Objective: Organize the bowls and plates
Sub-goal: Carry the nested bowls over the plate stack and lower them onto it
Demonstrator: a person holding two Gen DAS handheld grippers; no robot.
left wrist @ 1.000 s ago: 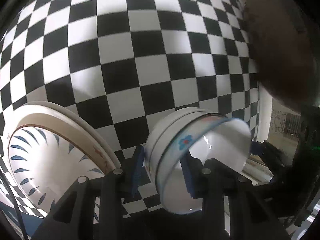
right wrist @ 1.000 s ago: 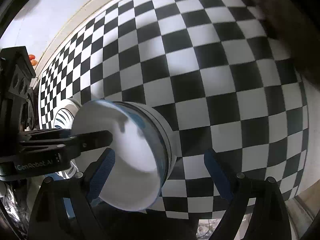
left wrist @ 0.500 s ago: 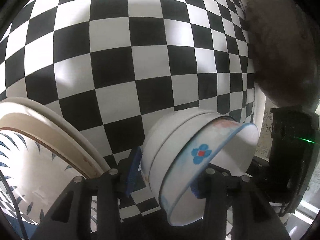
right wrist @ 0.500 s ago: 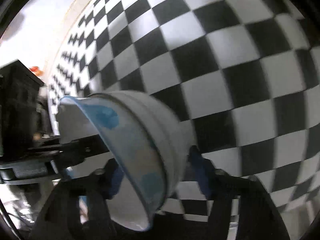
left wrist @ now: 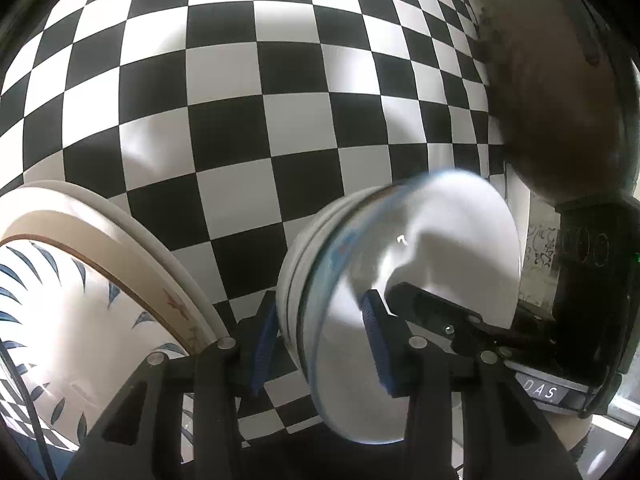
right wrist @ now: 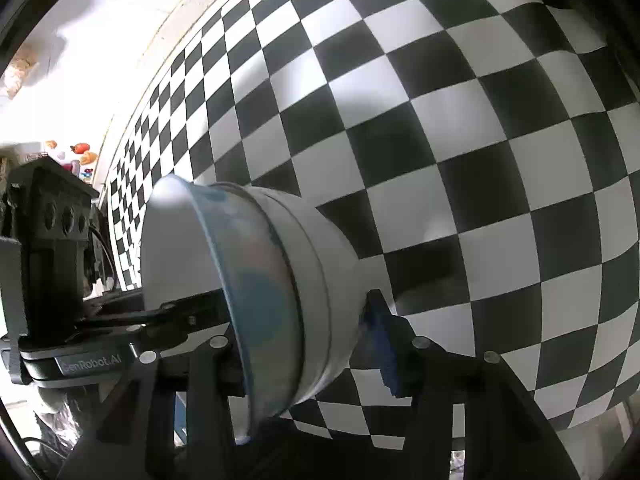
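A nest of bowls (left wrist: pixel 400 280) hangs tipped on its side over the checked table: white outer bowls and an inner one with a blue rim and flower print. My left gripper (left wrist: pixel 320 344) is shut on the wall of the stack, one blue pad outside and one inside. My right gripper (right wrist: pixel 304 344) comes from the other side. Its jaws are closing with the bowls (right wrist: pixel 280 280) between them. Its right pad (right wrist: pixel 378 340) touches the outer bowl's base, while its other finger (left wrist: pixel 424 308) reaches inside. A stack of plates (left wrist: pixel 80 300) with blue leaf marks lies at lower left.
The black-and-white checked tablecloth (left wrist: pixel 280 120) fills both views. A blurred brown shape (left wrist: pixel 560 100) sits at the upper right of the left wrist view. The table's far edge and a pale floor (right wrist: pixel 100 40) show at the upper left of the right wrist view.
The right gripper's jaws have narrowed from wide apart to close around the bowls and it has sunk a little. The bowl stack has tipped. The left gripper keeps its hold.
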